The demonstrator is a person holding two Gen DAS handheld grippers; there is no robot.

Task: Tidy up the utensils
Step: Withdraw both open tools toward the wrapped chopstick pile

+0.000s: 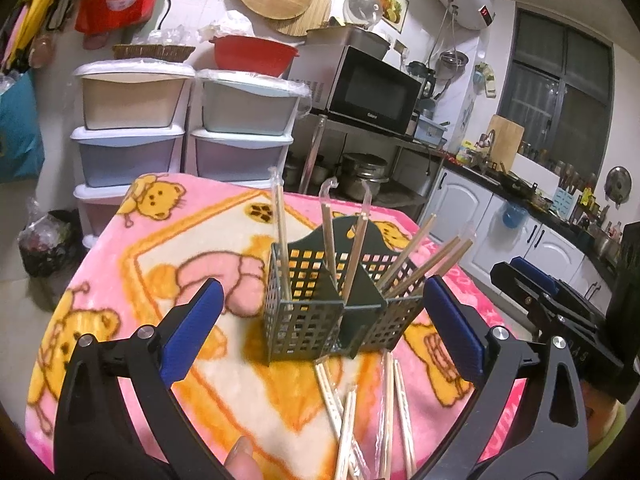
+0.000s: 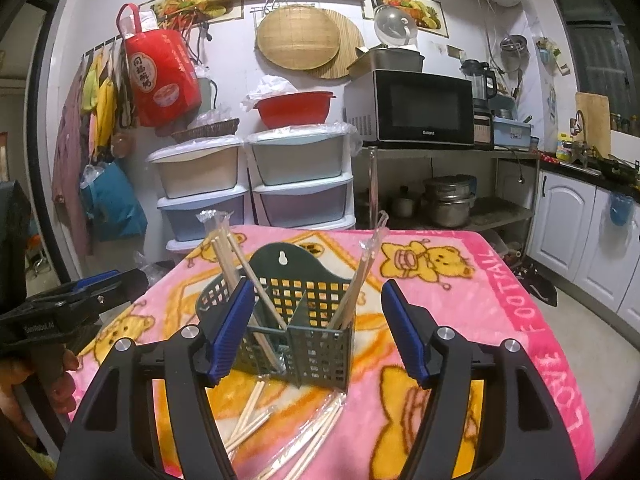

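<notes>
A dark green perforated utensil basket (image 1: pixel 304 320) (image 2: pixel 316 344) with compartments stands on the pink bear blanket (image 1: pixel 120 320) (image 2: pixel 500 320). Several plastic-wrapped chopsticks (image 1: pixel 356 252) (image 2: pixel 236 260) stand in it, leaning outwards. Loose wrapped chopsticks (image 1: pixel 348 408) (image 2: pixel 316 436) lie on the blanket in front of the basket. My left gripper (image 1: pixel 322 282) is open wide, with its blue pads on either side of the basket and not touching it. My right gripper (image 2: pixel 317 283) is also open, framing the basket with clear gaps. Each gripper shows at the edge of the other view: the right gripper (image 1: pixel 540 292), the left gripper (image 2: pixel 80 296).
Plastic drawer units (image 1: pixel 180 128) (image 2: pixel 256 176) stand behind the table. A microwave (image 1: pixel 368 88) (image 2: pixel 420 108) sits on a metal shelf with pots beneath. White cabinets (image 2: pixel 580 232) run along the right. A thumb (image 1: pixel 240 460) and a hand (image 2: pixel 60 380) show at the frame edges.
</notes>
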